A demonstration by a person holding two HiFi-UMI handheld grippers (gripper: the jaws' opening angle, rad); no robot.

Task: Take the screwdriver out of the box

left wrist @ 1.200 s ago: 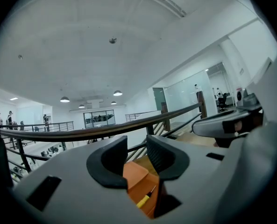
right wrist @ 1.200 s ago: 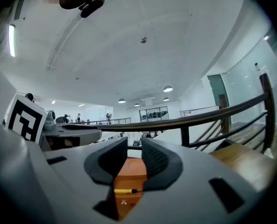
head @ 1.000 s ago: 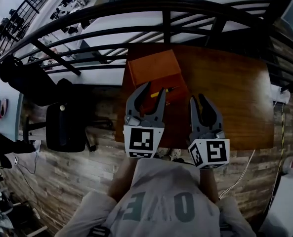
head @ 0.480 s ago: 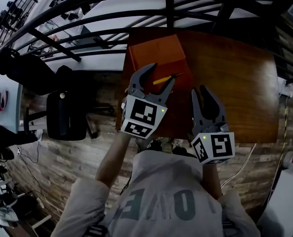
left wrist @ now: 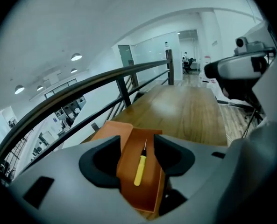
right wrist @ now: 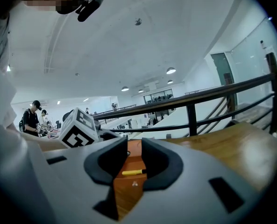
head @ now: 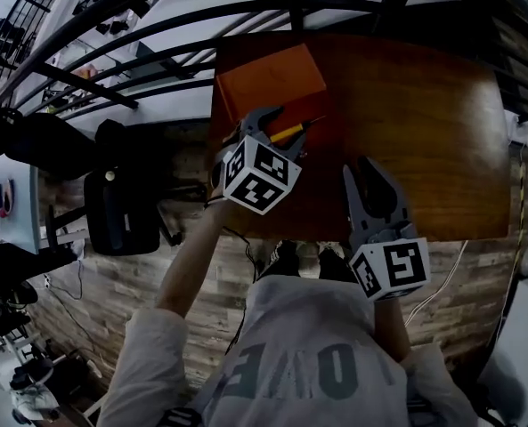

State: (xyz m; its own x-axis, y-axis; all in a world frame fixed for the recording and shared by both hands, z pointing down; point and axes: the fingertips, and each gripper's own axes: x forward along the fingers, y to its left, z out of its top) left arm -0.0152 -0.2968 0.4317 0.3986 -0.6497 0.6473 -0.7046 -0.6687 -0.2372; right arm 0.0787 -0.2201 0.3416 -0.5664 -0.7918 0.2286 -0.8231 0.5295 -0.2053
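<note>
Left gripper, jaws opening wide on nothing, hangs left of centre over the orange box, where we see the yellow-handled screwdriver just beyond its fingertips, long axis running away between them; right gripper, lower right, stands parted, empty, farther off.

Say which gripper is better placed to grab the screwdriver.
Left gripper: its opening jaws frame the yellow screwdriver in the orange box; the right gripper sits back near the table edge.

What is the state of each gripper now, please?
Left gripper: jaws opening, nothing between them; screwdriver lies ahead.
Right gripper: open, empty.
</note>
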